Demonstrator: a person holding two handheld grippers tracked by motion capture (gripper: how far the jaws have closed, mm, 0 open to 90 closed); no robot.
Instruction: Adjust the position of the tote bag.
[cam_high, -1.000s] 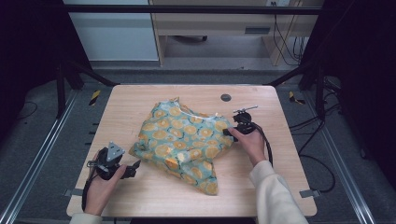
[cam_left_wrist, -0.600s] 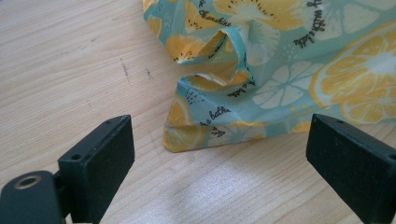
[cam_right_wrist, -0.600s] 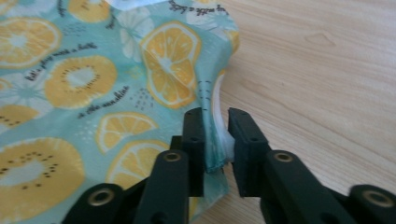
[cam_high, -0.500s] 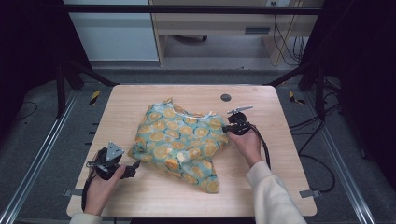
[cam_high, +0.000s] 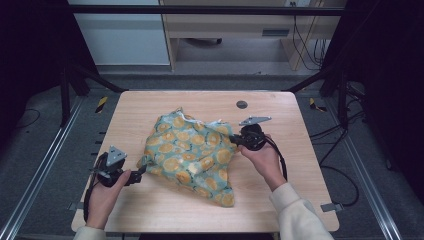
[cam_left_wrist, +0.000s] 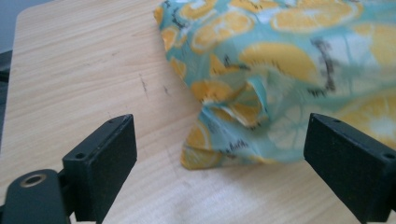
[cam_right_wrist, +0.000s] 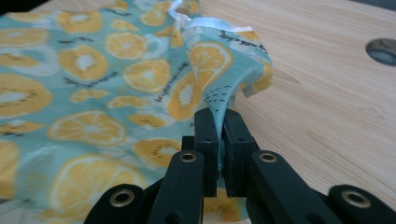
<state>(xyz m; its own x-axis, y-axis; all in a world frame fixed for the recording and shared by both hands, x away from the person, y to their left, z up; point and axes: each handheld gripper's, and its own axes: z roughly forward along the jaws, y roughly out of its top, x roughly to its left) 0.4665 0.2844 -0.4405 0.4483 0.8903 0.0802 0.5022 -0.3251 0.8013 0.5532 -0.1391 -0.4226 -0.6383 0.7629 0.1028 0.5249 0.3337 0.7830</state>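
Cloth (cam_high: 192, 152), teal with an orange-slice print, lies crumpled at the middle of the wooden table (cam_high: 150, 105), with a dark round hole (cam_high: 241, 104) in the tabletop just beyond its far right side. Right gripper (cam_high: 235, 141) has just been closing and now pinches a raised fold at the cloth's right edge between its jaws. Left gripper (cam_high: 142, 170) rests at the cloth's near-left corner, jaws spread wide, the corner lying between them unpressed.
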